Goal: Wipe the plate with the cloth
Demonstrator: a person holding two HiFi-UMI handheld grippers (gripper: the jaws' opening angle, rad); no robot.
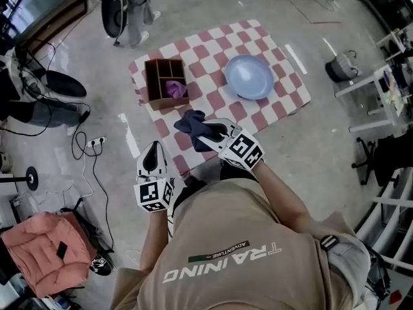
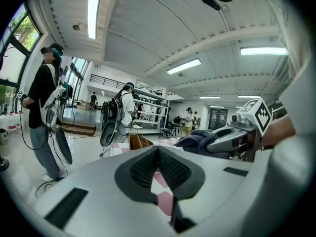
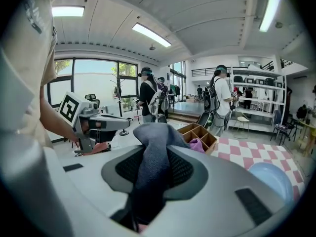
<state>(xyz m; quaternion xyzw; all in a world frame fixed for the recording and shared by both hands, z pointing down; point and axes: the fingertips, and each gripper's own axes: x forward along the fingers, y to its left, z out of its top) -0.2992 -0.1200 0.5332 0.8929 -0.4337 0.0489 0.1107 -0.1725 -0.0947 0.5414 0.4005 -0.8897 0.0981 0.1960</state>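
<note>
The right gripper is clenching a dark blue-grey cloth. In the right gripper view its two black ribbed pads are pressing on a twisted band of the fabric, which is filling the narrow gap between them. The rest of the fabric is bunching up past the tips in a loose lump. In the head view that lump is hanging over the near edge of a pink-and-white checked mat that is lying on the grey floor.

The left gripper is being held beside the right one, just off the mat's near edge. In its own view its jaws are standing together at the tips with nothing between them, and only a sliver of the mat is showing through lower down. It is touching neither the dark blue-grey cloth nor the plate.

The round pale blue plate is resting flat on the far right part of the mat, well apart from both grippers. To its left a brown divided box is sitting on the mat. What looks like a crumpled purple cloth is lying in the box's near compartment, on the plate's side.
</note>
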